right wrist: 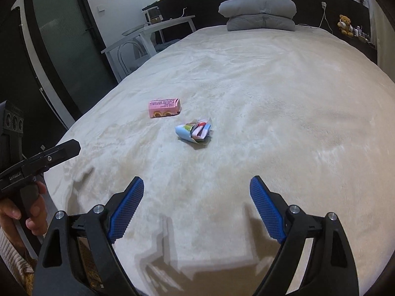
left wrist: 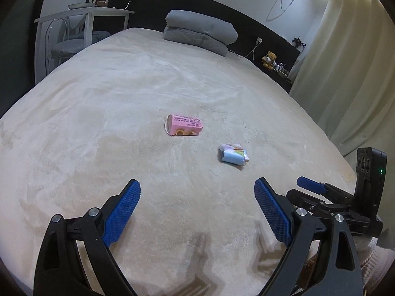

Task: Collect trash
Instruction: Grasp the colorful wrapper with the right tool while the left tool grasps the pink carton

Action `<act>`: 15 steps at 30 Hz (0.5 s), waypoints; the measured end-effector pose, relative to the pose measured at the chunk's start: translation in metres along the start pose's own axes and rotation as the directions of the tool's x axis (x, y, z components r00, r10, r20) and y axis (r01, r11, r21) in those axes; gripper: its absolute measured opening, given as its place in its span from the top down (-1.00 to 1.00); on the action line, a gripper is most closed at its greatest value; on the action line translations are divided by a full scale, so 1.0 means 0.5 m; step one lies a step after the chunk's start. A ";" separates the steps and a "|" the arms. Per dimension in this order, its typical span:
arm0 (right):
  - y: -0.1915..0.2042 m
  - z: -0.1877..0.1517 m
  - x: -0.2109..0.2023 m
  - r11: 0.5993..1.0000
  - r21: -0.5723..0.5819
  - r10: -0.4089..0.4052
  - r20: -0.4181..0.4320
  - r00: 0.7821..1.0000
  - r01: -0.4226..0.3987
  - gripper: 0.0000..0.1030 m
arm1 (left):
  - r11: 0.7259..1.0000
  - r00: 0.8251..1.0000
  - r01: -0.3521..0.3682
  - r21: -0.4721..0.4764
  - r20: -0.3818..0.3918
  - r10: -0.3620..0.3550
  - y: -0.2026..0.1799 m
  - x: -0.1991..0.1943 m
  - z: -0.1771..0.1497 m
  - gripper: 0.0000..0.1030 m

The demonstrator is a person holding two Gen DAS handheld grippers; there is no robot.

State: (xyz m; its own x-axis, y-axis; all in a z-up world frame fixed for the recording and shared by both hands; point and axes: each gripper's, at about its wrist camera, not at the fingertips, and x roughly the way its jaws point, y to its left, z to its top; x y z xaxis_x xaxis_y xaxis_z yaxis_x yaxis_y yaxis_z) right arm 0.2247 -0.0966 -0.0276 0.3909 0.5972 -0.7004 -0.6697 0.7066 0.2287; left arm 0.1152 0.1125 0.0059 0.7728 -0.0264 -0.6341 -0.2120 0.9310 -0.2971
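Observation:
A pink carton (left wrist: 184, 125) lies on its side on the beige bed cover (left wrist: 123, 93). A crumpled light-blue wrapper (left wrist: 233, 157) lies to its right and nearer. My left gripper (left wrist: 197, 185) is open and empty, above the bed, short of both pieces. In the right wrist view the pink carton (right wrist: 164, 107) and the wrapper (right wrist: 194, 132) lie ahead and left of centre. My right gripper (right wrist: 197, 182) is open and empty, above the bed cover (right wrist: 284, 98). The right gripper also shows at the right edge of the left wrist view (left wrist: 311, 185).
A folded grey duvet (left wrist: 200, 32) lies at the head of the bed. A white side table (left wrist: 84, 19) and a chair stand left of the bed. A curtain (left wrist: 345, 61) hangs on the right. A teddy bear (left wrist: 269, 59) sits on the headboard ledge. A dark door (right wrist: 61, 49) is at left.

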 end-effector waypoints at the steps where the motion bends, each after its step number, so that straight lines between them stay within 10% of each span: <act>1: 0.002 0.009 0.015 1.000 0.002 -0.002 -0.001 1.000 0.002 -0.68 | 1.000 1.000 -0.004 0.003 0.005 0.004 0.004 0.007 0.006 -0.77; 15: 0.028 0.081 0.182 0.996 -0.048 -0.073 0.006 0.997 0.073 -0.56 | 0.993 0.996 -0.065 -0.100 0.056 0.071 0.072 0.108 0.072 -0.77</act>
State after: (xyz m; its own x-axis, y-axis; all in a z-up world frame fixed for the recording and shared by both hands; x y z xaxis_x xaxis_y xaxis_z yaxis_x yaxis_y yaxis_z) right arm 0.2764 -0.0169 -0.0609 0.4428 0.5463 -0.7110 -0.6689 0.7293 0.1439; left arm 0.1706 0.1578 -0.0133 0.7879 0.0597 -0.6129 -0.3205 0.8896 -0.3255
